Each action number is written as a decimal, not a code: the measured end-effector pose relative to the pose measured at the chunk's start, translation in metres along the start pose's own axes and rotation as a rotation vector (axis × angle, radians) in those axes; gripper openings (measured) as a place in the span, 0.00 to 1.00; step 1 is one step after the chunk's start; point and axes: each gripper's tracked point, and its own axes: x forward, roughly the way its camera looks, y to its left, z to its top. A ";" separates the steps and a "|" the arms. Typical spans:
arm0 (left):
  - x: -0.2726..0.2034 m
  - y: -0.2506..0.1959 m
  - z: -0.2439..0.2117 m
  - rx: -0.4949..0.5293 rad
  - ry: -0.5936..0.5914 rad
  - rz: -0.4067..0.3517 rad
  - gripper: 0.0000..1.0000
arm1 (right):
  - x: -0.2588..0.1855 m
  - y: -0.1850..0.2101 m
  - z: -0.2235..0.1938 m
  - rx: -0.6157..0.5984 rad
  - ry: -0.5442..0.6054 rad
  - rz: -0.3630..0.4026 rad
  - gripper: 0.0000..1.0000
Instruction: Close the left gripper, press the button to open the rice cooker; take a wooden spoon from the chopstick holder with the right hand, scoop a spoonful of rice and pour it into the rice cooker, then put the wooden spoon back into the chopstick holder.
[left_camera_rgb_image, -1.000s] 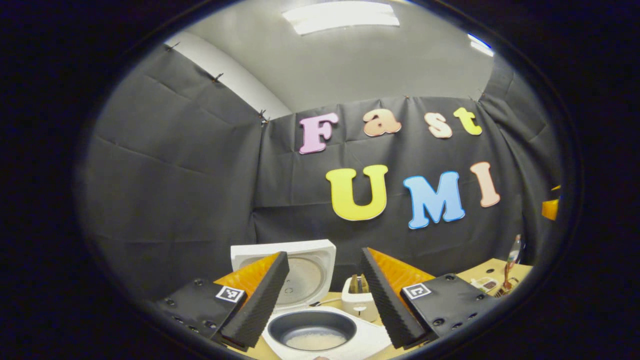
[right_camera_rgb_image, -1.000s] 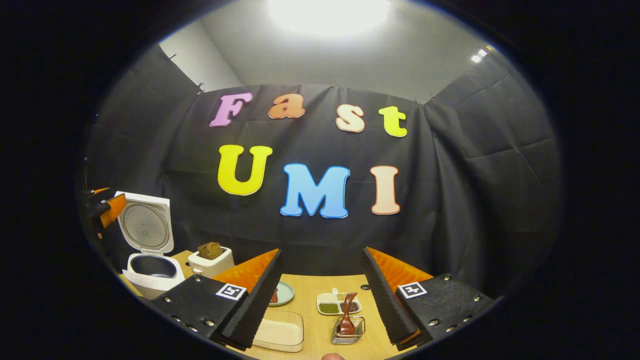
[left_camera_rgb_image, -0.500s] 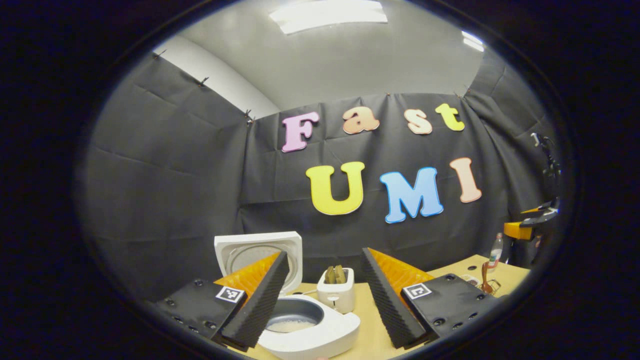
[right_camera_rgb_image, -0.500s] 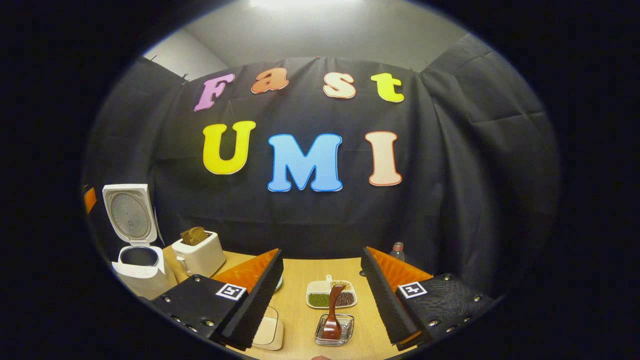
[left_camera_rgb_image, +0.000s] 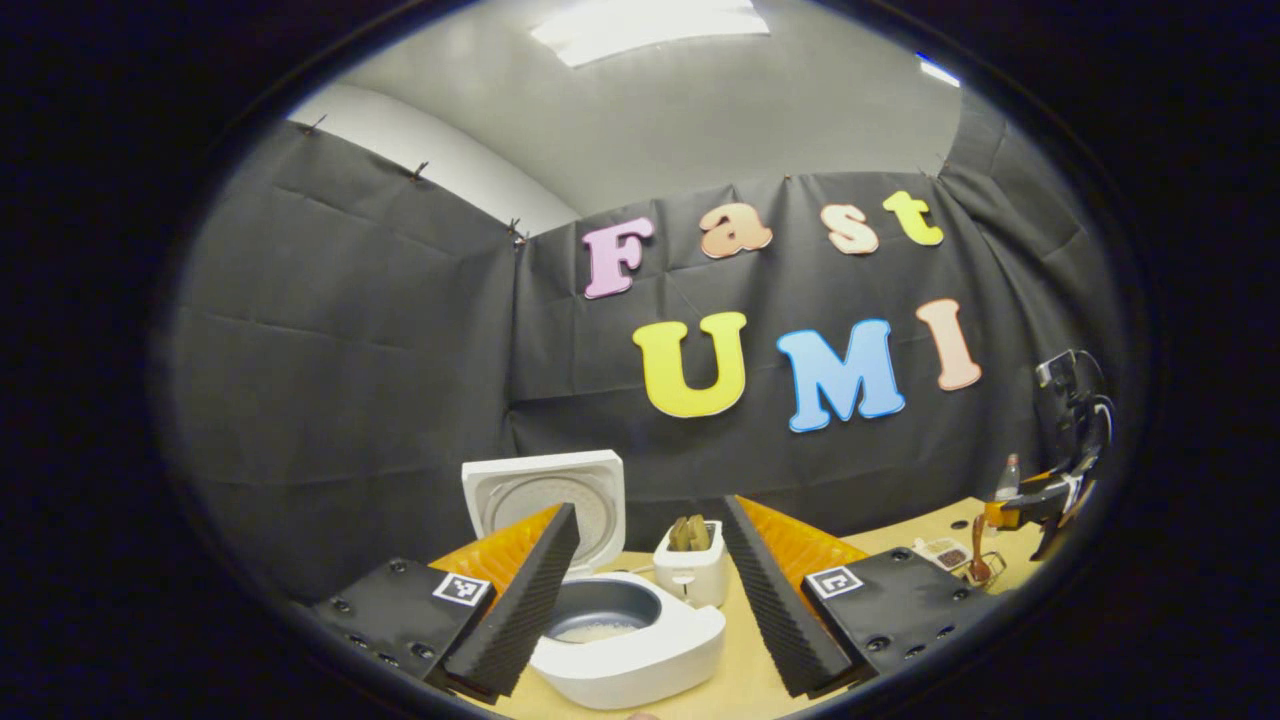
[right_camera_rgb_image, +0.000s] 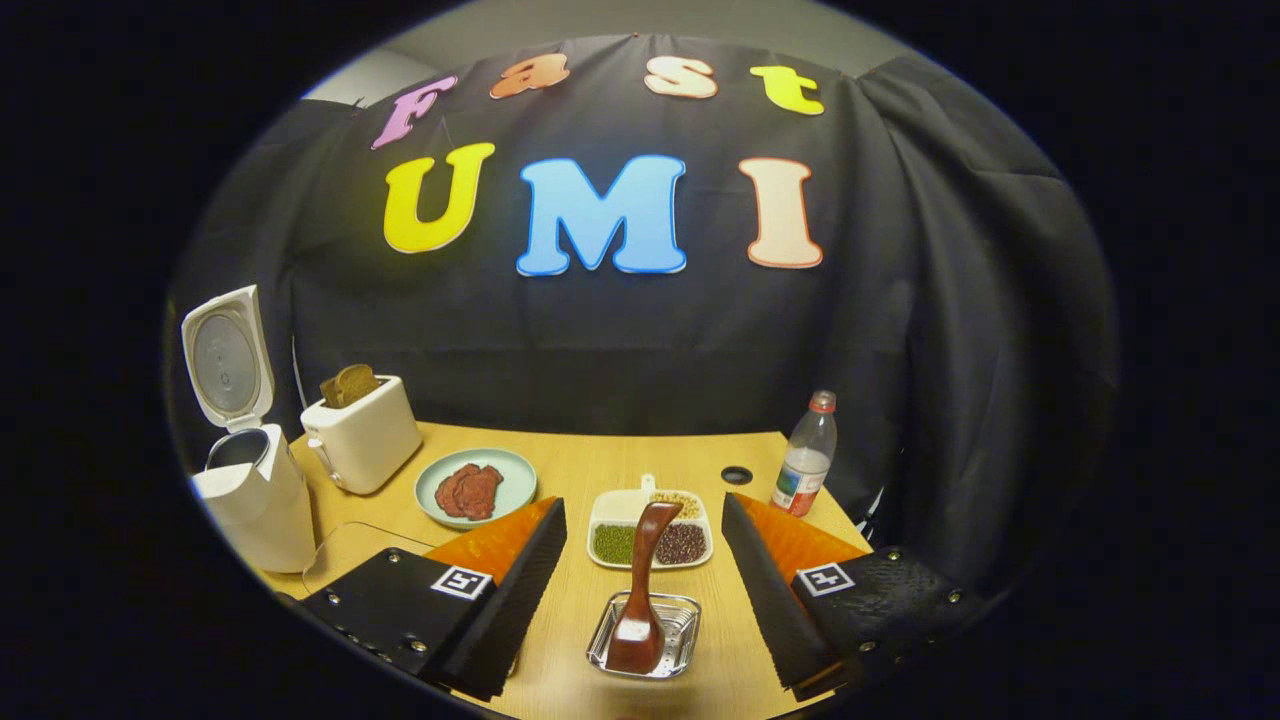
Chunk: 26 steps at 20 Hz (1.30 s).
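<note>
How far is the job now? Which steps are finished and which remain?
Done: the rice cooker stands with its lid up, and some rice lies in its pot. In hand: the open right gripper faces the wooden spoon, which stands in the chopstick holder, ungrasped. Whether the scoop was already poured or is still to come, I cannot tell.

the clear tray (right_camera_rgb_image: 345, 548) is half hidden behind the right gripper's (right_camera_rgb_image: 645, 590) finger.
</note>
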 end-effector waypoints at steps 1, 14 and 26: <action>-0.002 0.002 0.000 0.004 0.006 0.012 0.99 | 0.005 0.000 -0.006 0.009 0.020 0.008 0.95; -0.031 0.038 -0.014 0.045 0.062 0.154 0.94 | 0.071 0.002 -0.073 0.032 0.258 0.041 0.43; -0.015 0.029 -0.013 0.018 0.038 0.110 1.00 | 0.039 -0.002 -0.041 0.084 0.193 0.059 0.13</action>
